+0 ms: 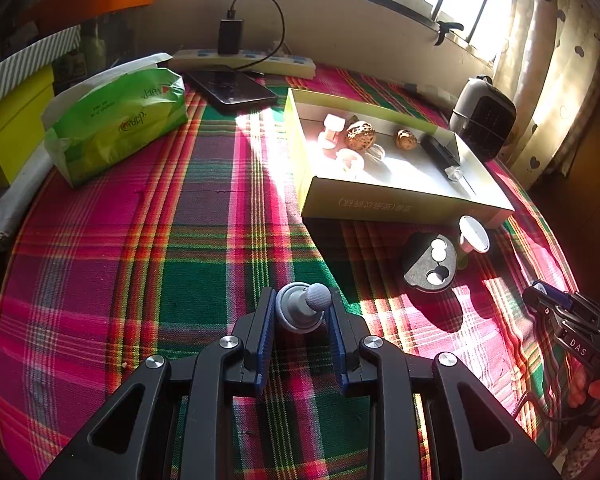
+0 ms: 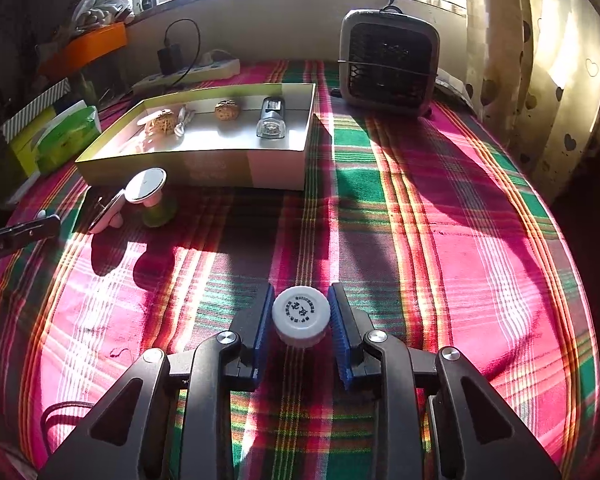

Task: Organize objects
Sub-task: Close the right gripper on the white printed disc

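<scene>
Sunlight from the barred window falls across a plaid tablecloth point(image 1: 148, 240) of pink, green and red; near its far side sits a shallow cardboard tray point(image 1: 400, 204) holding two walnuts point(image 1: 360, 136), pale spools and a dark lighter-like item point(image 2: 271, 118); a green tissue pack point(image 1: 116, 120), a phone point(image 1: 230, 90) and a power strip point(image 1: 244, 62) lie to the tray's left, a small fan heater point(image 2: 388, 64) to its right.

The left gripper point(image 1: 302, 312) is clenched on a grey knobbed piece point(image 1: 302, 308), which sits right between the blue pads at the fingertips, its round head pointing forward; the right gripper point(image 2: 301, 318) grasps a white bottle cap point(image 2: 301, 314) in the same way, pads pressed against its ribbed sides, printed top facing the camera; both held things hang above the cloth, well short of the tray.

Just in front of the tray stand a white-topped green spool point(image 2: 150, 196) and a grey round case point(image 1: 430, 262) with white pieces set in it.
</scene>
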{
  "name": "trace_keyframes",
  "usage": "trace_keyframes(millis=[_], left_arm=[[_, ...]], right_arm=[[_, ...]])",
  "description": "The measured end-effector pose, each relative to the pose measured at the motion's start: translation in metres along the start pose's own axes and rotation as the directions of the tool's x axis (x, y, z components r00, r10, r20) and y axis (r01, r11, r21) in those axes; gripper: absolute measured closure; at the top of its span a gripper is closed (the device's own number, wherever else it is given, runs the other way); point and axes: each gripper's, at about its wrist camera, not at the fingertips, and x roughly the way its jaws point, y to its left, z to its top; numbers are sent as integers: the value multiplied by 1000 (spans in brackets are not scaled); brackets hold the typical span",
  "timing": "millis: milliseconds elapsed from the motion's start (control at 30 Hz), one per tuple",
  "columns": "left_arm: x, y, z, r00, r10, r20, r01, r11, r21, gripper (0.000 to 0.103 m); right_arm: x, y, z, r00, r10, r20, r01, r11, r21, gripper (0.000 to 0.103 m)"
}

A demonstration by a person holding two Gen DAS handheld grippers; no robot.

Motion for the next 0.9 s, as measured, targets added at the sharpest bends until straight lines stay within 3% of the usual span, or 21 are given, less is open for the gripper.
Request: trace_keyframes(millis=[900], left_arm=[[0, 0, 0, 1000, 13, -1, -13, 1000, 10, 80]], right_arm=[[-2, 5, 2, 1000, 25, 7, -25, 1000, 2, 74]])
